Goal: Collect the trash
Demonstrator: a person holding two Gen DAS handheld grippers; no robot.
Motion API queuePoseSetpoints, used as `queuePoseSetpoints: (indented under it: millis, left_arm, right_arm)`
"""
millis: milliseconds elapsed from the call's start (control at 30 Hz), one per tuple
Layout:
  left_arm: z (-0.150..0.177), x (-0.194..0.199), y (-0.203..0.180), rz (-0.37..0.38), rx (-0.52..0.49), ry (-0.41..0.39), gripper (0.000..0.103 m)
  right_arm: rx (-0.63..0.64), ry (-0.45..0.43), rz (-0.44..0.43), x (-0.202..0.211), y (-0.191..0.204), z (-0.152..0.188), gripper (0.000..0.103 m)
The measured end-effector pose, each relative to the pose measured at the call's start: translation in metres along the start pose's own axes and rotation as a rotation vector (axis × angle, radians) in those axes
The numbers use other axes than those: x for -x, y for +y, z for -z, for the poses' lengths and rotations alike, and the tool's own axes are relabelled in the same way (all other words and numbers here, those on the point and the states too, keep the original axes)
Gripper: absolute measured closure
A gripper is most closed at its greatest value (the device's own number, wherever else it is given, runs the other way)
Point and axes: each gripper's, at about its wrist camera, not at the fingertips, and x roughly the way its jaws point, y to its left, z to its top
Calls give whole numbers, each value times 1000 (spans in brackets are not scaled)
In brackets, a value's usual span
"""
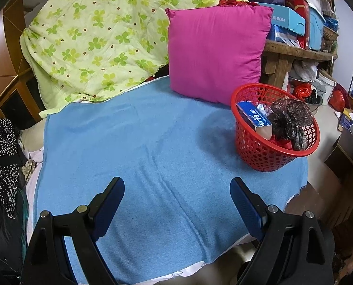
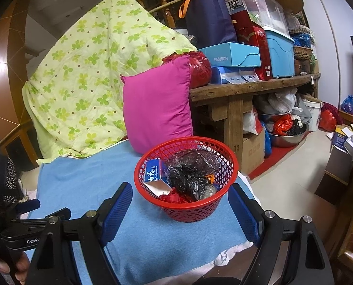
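Both your left gripper and right gripper gape wide, holding nothing; the trash sits in the red basket near the blue cloth's edge; a careless nudge could tip it off.

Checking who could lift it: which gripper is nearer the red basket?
Right. The right gripper sits just before the red basket, jaws open; the left gripper hangs back over the blue towel, basket off to its right.

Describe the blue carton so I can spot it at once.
Find the blue towel on the bed, then the red mesh basket at its right edge. The carton leans inside the basket's left side, the only blue-and-white box among dark crumpled plastic bags.
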Motion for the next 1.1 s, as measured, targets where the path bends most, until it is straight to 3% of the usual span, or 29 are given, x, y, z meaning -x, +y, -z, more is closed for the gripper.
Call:
queuePoseSetpoints:
  millis: [1100]
  left_arm:
    - [3,-5,1,10,-10,8,13]
  right_arm:
    - [3,9,1,-5,6,1,18]
